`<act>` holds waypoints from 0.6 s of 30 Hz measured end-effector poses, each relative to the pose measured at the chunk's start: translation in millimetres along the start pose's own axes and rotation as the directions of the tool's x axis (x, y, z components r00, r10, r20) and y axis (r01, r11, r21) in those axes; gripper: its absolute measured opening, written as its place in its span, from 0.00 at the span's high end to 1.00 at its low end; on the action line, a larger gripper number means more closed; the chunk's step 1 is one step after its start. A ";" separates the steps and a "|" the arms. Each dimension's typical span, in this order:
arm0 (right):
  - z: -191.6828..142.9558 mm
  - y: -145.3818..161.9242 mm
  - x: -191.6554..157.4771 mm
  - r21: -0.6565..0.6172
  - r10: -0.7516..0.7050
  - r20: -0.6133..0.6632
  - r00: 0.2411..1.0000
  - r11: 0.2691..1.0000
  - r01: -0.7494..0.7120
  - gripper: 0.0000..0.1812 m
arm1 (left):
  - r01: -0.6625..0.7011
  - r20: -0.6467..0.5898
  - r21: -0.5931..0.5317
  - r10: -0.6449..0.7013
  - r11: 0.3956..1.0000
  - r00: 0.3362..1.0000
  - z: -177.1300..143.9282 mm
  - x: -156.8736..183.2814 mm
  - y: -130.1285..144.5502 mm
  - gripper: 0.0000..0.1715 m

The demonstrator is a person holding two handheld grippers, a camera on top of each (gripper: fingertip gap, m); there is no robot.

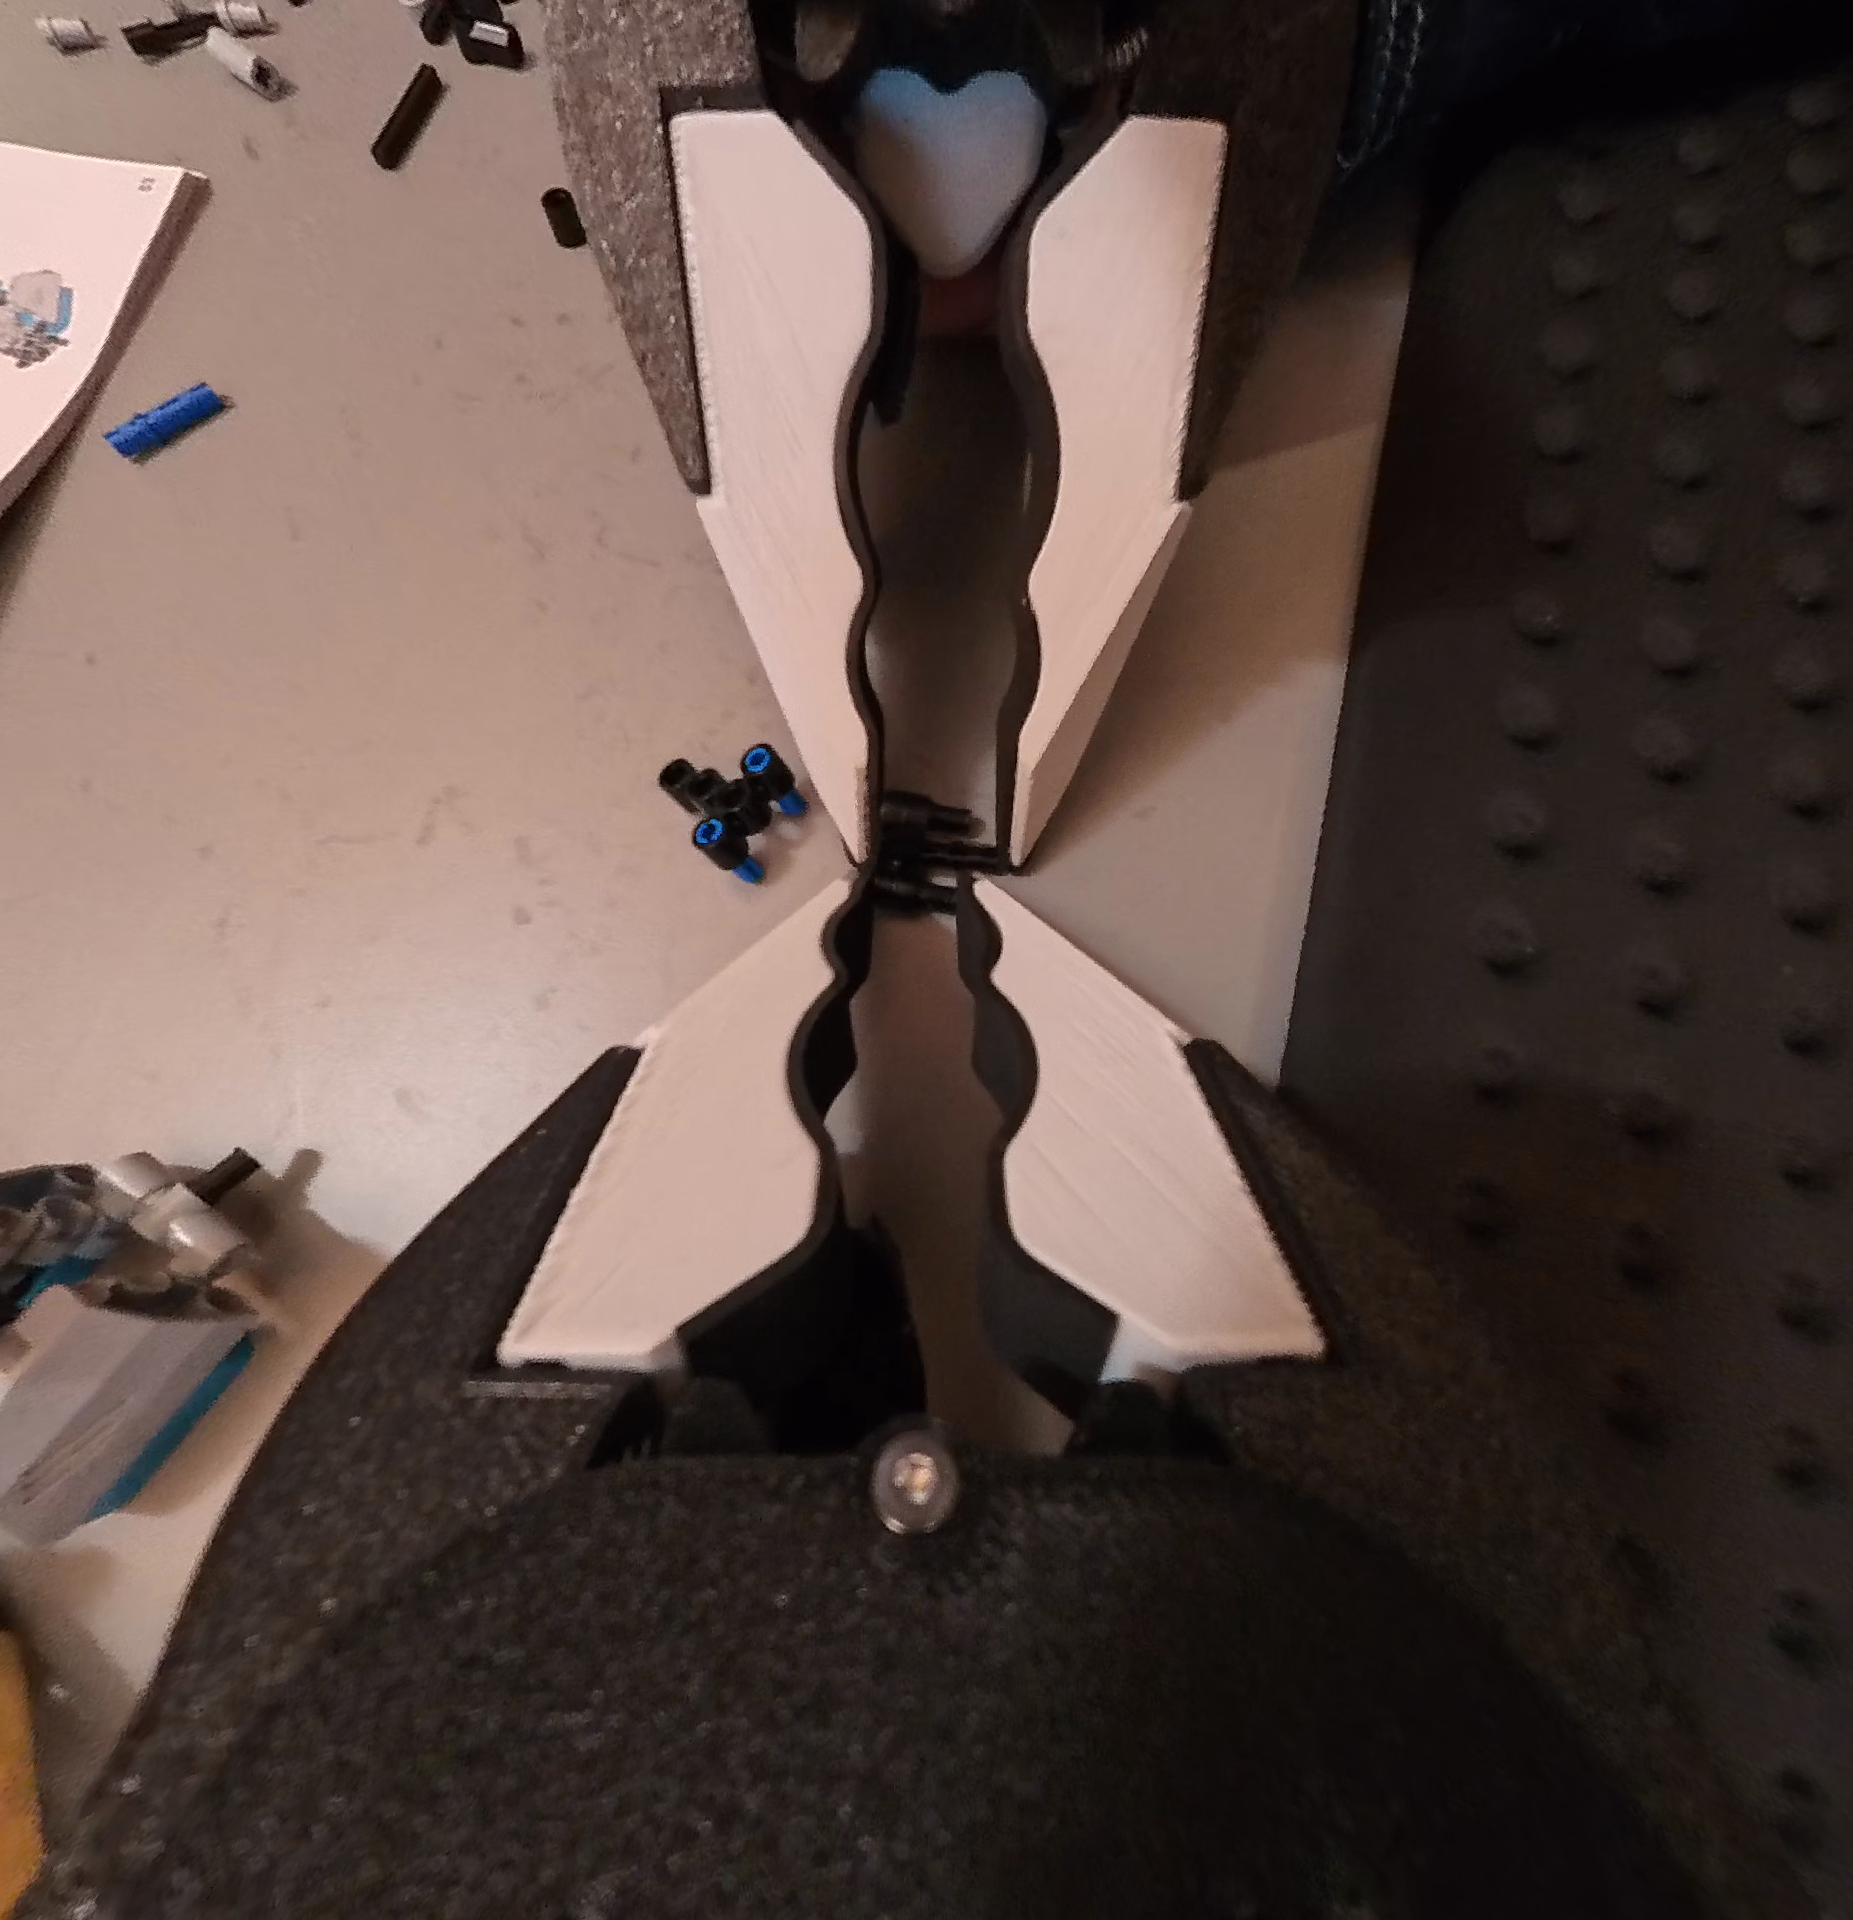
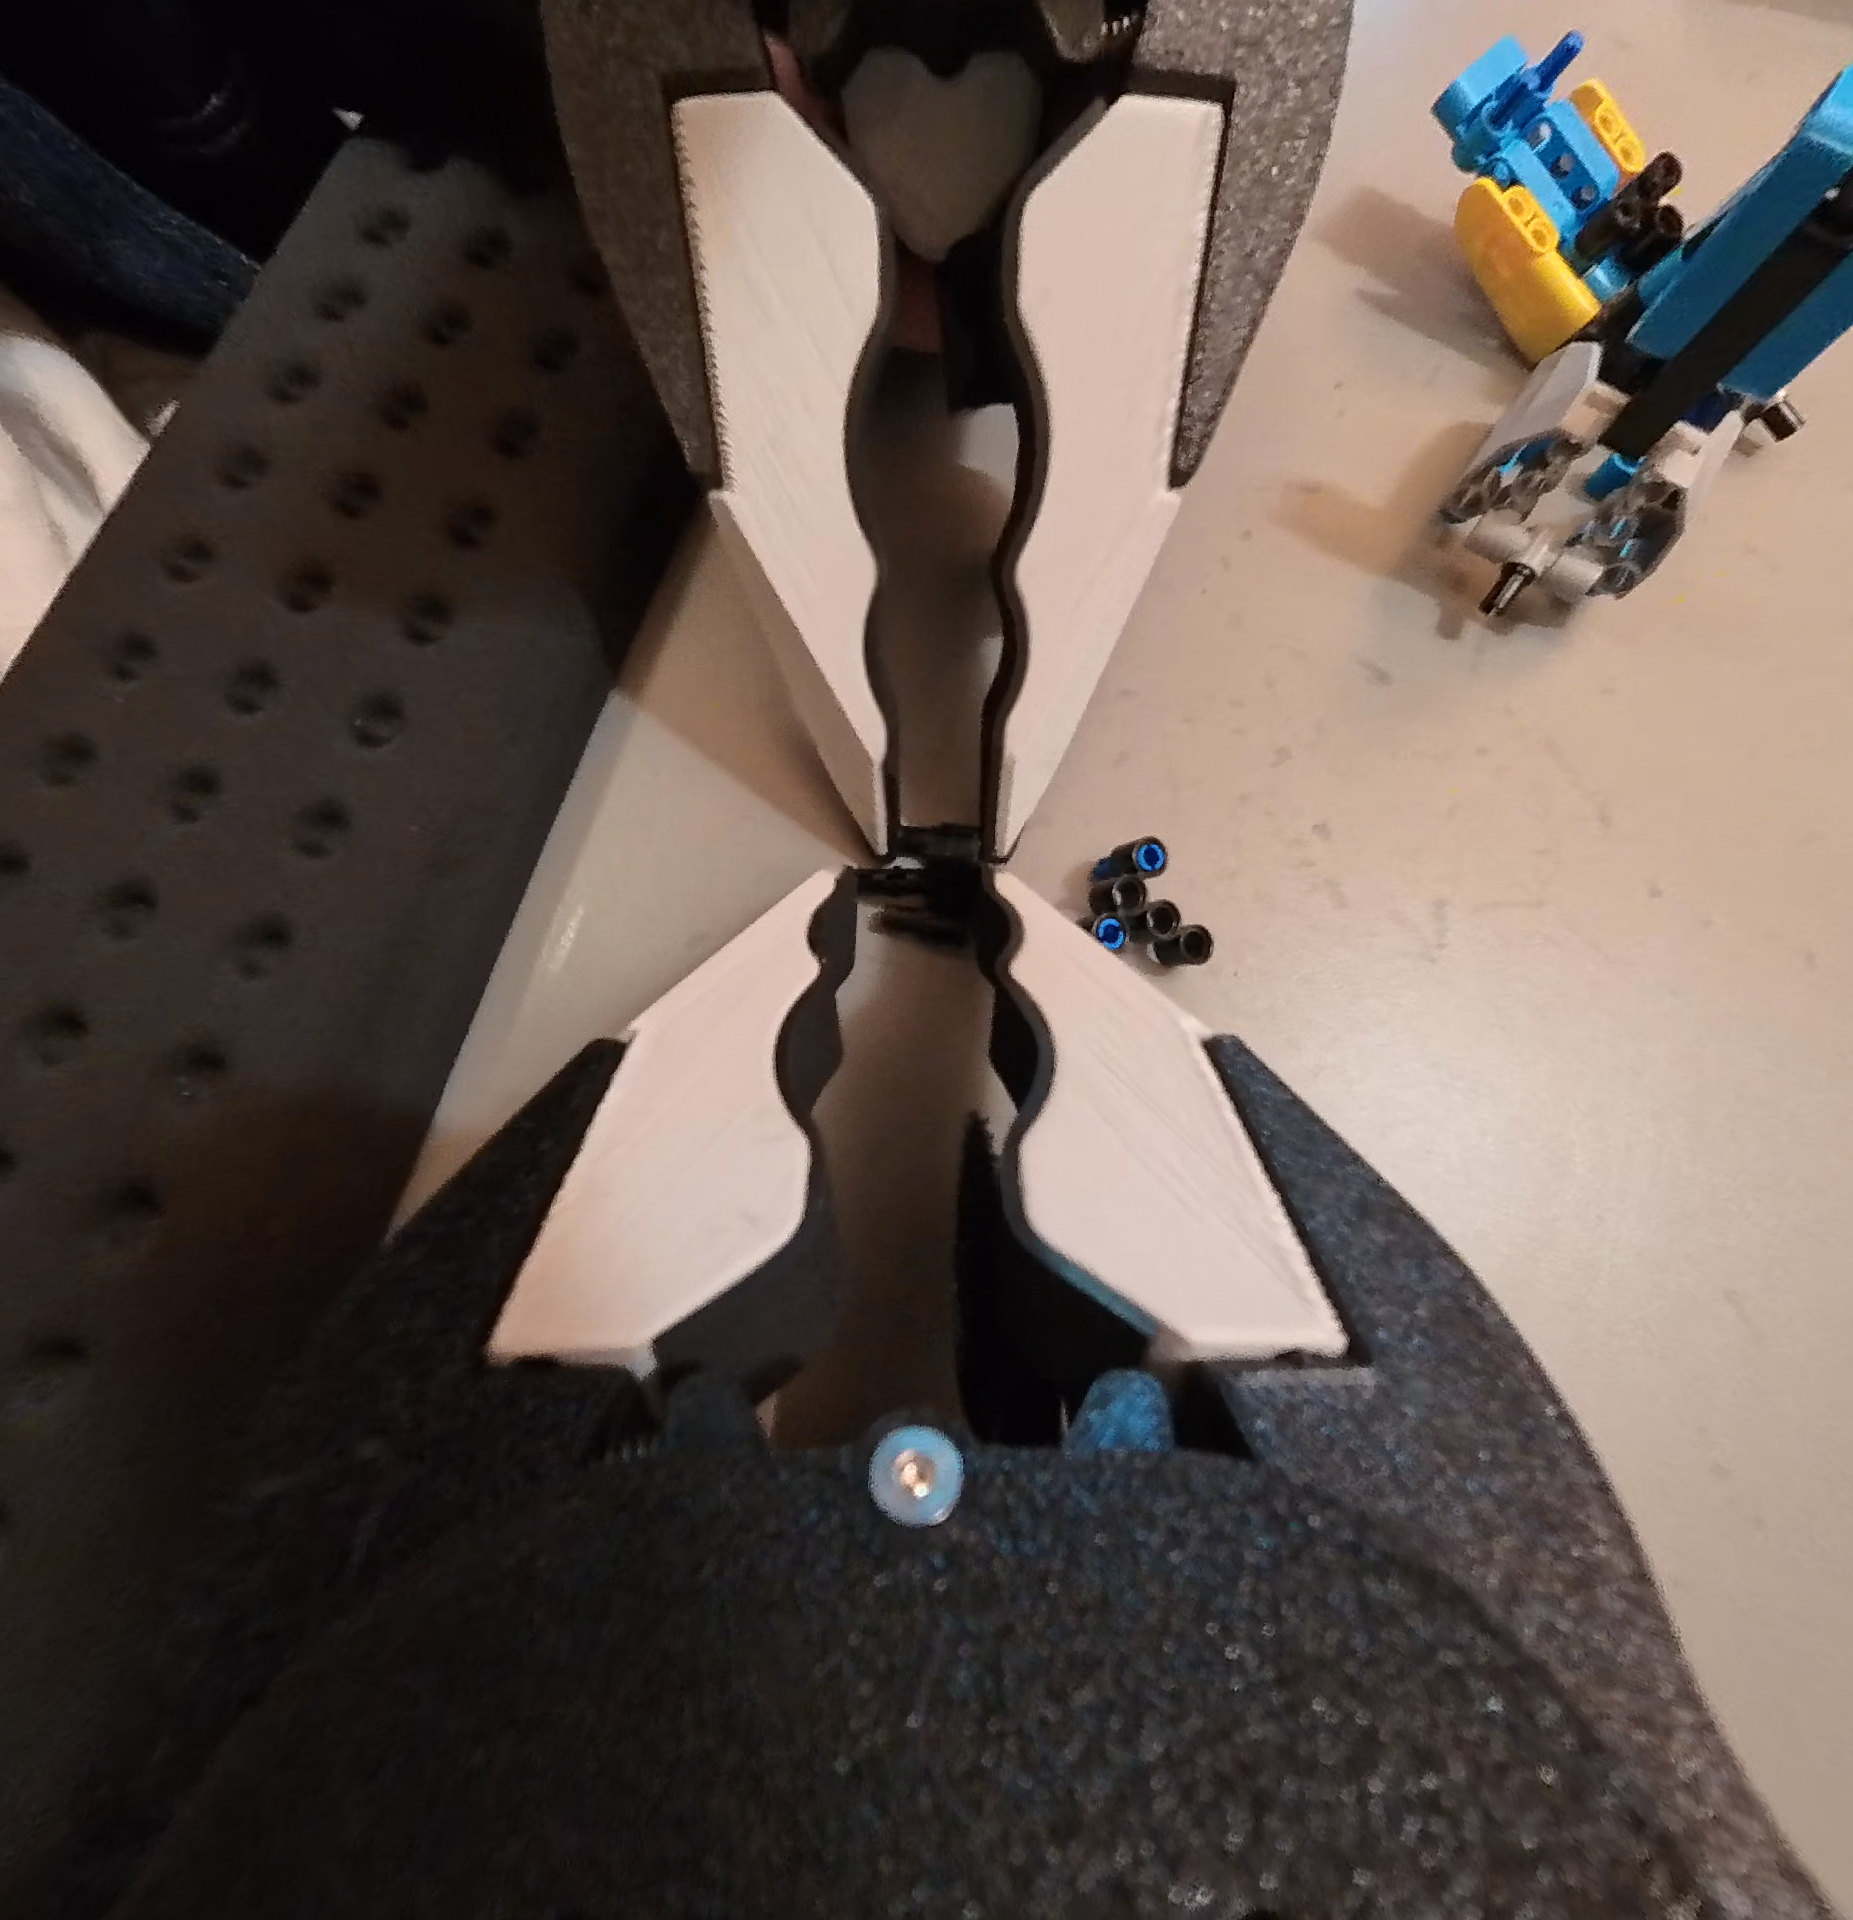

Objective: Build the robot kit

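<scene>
My two grippers meet tip to tip above a beige table (image 1: 382,675). In the left wrist view my left gripper (image 1: 909,891) comes up from below, and the right gripper (image 1: 940,831) comes down from above. Both are closed on one small black toy-brick part with pins (image 1: 922,862), held between the white fingers just above the table. The right wrist view shows the same from the other side: right gripper (image 2: 920,883) below, left gripper (image 2: 943,840) above, black part (image 2: 927,902) between them. A black and blue connector cluster (image 1: 730,805) lies just beside the tips, and it shows again in the right wrist view (image 2: 1145,914).
A black perforated board (image 1: 1628,727) (image 2: 226,727) borders the table edge. A blue, grey and yellow brick model (image 2: 1628,395) stands farther off and shows again in the left wrist view (image 1: 101,1236). An instruction booklet (image 1: 49,312), a blue rod (image 1: 169,416) and loose parts (image 1: 226,42) lie beyond. My two grippers' fingertips are within a few centimetres of each other. Both grippers' tips are roughly 20 centimetres from the blue rod (image 1: 169,416).
</scene>
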State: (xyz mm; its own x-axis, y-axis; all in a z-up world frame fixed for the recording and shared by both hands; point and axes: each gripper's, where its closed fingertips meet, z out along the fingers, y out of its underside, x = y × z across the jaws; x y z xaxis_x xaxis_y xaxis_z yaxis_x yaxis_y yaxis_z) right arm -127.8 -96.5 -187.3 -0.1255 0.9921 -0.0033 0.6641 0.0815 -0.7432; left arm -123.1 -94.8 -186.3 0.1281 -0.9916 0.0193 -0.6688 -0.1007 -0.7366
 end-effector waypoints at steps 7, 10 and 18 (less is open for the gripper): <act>-0.5 0.0 1.4 0.002 -0.010 -0.016 1.000 1.000 0.010 0.87 | -0.047 0.055 0.001 0.047 0.999 0.997 0.3 -2.1 -0.6 0.91; -0.6 -0.1 1.8 0.002 -0.018 -0.026 1.000 1.000 0.018 0.87 | -0.065 0.076 0.001 0.064 0.998 0.995 0.1 -2.8 -0.8 0.91; -0.7 0.0 2.5 0.004 -0.008 -0.023 1.000 1.000 0.008 0.86 | -0.062 0.082 0.003 0.062 0.998 0.995 -0.2 -3.8 -1.0 0.91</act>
State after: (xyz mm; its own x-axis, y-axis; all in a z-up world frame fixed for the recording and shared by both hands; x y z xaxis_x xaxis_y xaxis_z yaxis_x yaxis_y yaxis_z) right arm -127.7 -94.0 -186.9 -0.1137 0.9934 0.0181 0.6602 0.0891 -0.7458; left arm -123.1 -90.9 -185.5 0.1460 -0.9859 -0.0813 -0.6730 -0.0388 -0.7387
